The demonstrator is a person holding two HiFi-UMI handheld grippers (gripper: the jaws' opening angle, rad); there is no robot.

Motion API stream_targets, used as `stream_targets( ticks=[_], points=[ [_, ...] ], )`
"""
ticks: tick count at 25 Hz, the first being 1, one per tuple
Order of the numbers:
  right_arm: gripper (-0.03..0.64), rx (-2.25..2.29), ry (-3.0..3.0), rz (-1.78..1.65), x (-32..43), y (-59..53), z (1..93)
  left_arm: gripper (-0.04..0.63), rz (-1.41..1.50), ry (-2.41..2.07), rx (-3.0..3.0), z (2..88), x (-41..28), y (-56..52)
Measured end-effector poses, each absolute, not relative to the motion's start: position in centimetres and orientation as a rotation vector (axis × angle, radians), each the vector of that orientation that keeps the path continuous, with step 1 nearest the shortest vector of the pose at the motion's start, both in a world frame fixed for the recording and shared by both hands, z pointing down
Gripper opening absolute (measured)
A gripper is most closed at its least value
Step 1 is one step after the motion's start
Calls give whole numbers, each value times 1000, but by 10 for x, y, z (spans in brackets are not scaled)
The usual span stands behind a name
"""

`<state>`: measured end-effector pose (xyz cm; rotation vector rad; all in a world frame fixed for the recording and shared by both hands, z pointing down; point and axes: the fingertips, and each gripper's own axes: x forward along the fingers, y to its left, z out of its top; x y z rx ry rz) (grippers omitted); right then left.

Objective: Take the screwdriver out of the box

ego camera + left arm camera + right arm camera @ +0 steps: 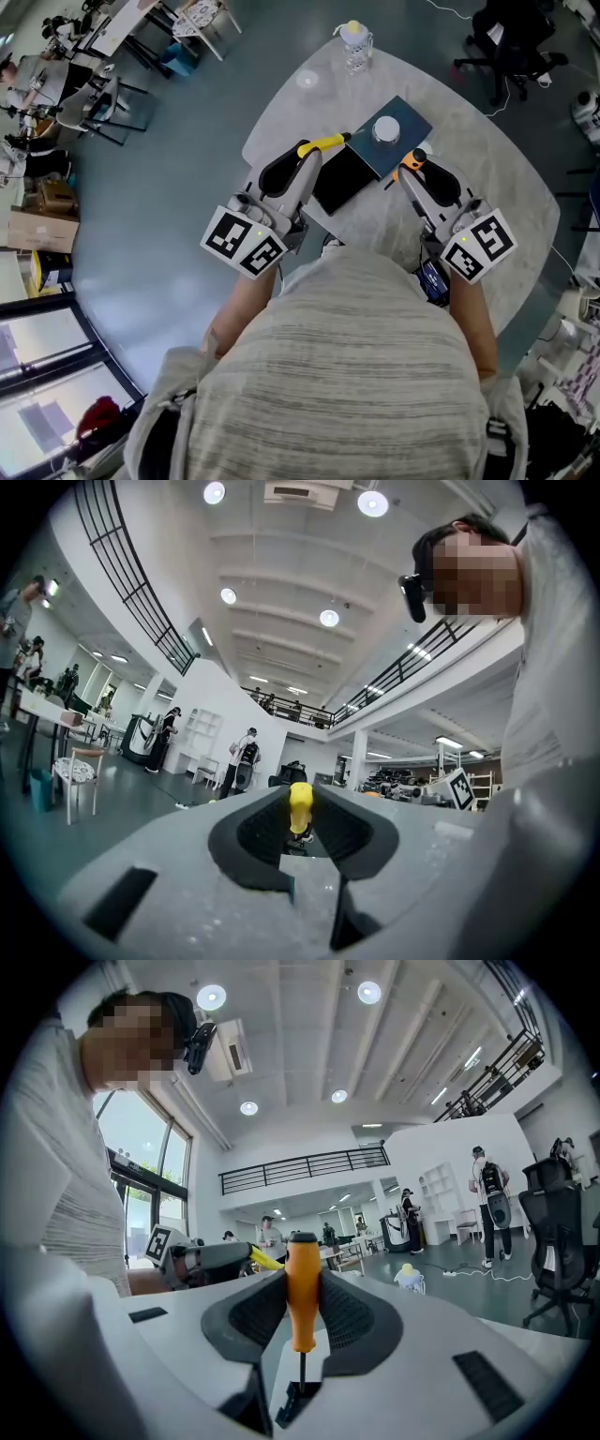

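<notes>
Both grippers are held up level over the table, each shut on a screwdriver. My left gripper (304,156) (300,834) pinches a yellow-handled screwdriver (323,143) (300,806), whose handle sticks out past the jaws. A screwdriver with an orange handle (411,160) (302,1283) sits in my right gripper (413,169) (302,1309), handle up between the pads and its thin shaft pointing down. The open box (345,178), black inside with a dark teal lid (405,141), lies on the table just beyond and between the two grippers.
The round pale table (497,169) also carries a white round object (386,128) on the box lid and a clear bottle (353,43) at its far edge. An office chair (511,42) stands beyond the table. People and desks fill the hall behind.
</notes>
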<state>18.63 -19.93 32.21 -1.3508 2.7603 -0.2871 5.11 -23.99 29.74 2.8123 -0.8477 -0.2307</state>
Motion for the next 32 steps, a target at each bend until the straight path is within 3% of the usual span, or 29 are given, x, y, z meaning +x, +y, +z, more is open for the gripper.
stream_targets(
  ticks=[32],
  points=[
    [106, -1262, 2759, -126, 165, -177, 287, 78, -466, -784, 2864, 262, 39, -208]
  ],
)
